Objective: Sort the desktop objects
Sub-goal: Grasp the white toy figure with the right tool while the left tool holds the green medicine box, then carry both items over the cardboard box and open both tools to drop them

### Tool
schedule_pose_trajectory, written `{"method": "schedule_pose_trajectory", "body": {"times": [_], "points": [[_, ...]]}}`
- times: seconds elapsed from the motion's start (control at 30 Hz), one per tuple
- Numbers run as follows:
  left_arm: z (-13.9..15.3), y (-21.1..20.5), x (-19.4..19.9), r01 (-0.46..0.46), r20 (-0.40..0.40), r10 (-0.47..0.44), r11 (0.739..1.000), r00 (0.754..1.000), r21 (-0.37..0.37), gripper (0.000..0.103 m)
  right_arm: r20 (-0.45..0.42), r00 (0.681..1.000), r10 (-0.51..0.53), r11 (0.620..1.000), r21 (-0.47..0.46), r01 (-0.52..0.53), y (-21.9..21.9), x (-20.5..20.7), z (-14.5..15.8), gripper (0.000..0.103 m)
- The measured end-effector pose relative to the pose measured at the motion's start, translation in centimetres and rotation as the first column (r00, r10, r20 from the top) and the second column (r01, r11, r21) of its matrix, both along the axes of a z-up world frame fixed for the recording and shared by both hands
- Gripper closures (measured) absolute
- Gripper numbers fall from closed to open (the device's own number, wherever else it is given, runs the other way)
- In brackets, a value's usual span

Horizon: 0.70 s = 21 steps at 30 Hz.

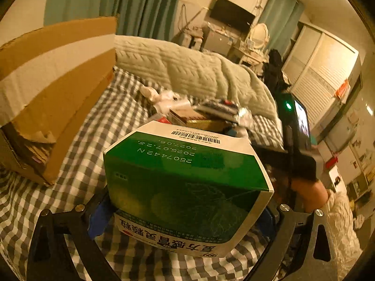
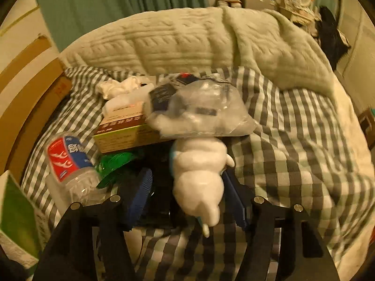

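Medicine box (image 1: 187, 187), green and white, fills the centre of the left view, clamped between the left tongs (image 1: 185, 213) above the checked bed sheet (image 1: 77, 159). Judged step: carrying it off for sorting, perhaps into the cardboard box (image 1: 54, 89) at upper left. Only the right view shows the right tongs (image 2: 185, 196) spread around a white toy (image 2: 199, 178), apparently unclamped, with a bottle (image 2: 70, 161) lower left.

Heaped clutter (image 2: 164, 117) ahead; bare bedsheet (image 2: 293, 140) rightward

green-white box (image 1: 187, 187), grey-checked sheet (image 2: 293, 140), seemingly teal curtains (image 1: 140, 2)
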<state>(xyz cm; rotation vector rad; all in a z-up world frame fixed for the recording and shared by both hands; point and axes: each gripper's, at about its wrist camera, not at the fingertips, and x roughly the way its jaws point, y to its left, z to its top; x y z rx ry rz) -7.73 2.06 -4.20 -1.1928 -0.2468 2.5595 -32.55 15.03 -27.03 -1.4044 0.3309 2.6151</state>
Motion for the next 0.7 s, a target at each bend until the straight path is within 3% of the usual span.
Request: {"method": "schedule_pose_trajectory", "body": {"times": [0.03, 0.07, 0.13, 0.37, 0.5, 0.7], "points": [[0.0, -0.2, -0.3, -0.016, 0.0, 0.016, 1.0, 1.0, -0.001, 0.003, -0.006, 1.0, -0.002, 1.0, -0.006, 0.002, 0.1, 0.3, 0.0, 0.047], [0.0, -0.4, -0.3, -0.022, -0.001, 0.022, 1.0, 1.0, 0.0, 0.003, -0.008, 1.0, 0.0, 1.0, -0.016, 0.0, 0.1, 0.6, 0.0, 0.059], [0.2, -0.7, -0.4, -0.04, -0.016, 0.04, 0.999, 0.999, -0.002, 0.003, 0.003, 1.0, -0.003, 0.999, -0.032, 0.003, 0.5, 1.3, 0.1, 0.064], [2.0, -2.7, 0.1, -0.092, -0.08, 0.092, 0.996, 0.993, 0.007, 0.003, -0.004, 1.0, 0.016, 1.0, -0.02, -0.016, 0.3, 4.5, 2.7, 0.065], [3.6, -2.8, 0.5, -0.107, -0.133, 0.102, 0.994, 0.986, -0.034, 0.003, -0.042, 0.996, 0.082, 0.996, 0.043, -0.08, -1.0, 7.2, 6.6, 0.065], [5.9, -3.3, 1.0, -0.089, -0.203, 0.082, 0.996, 0.976, -0.027, 0.003, -0.054, 0.983, 0.176, 0.976, 0.14, -0.167, -4.5, 8.4, 11.6, 0.065]]}}
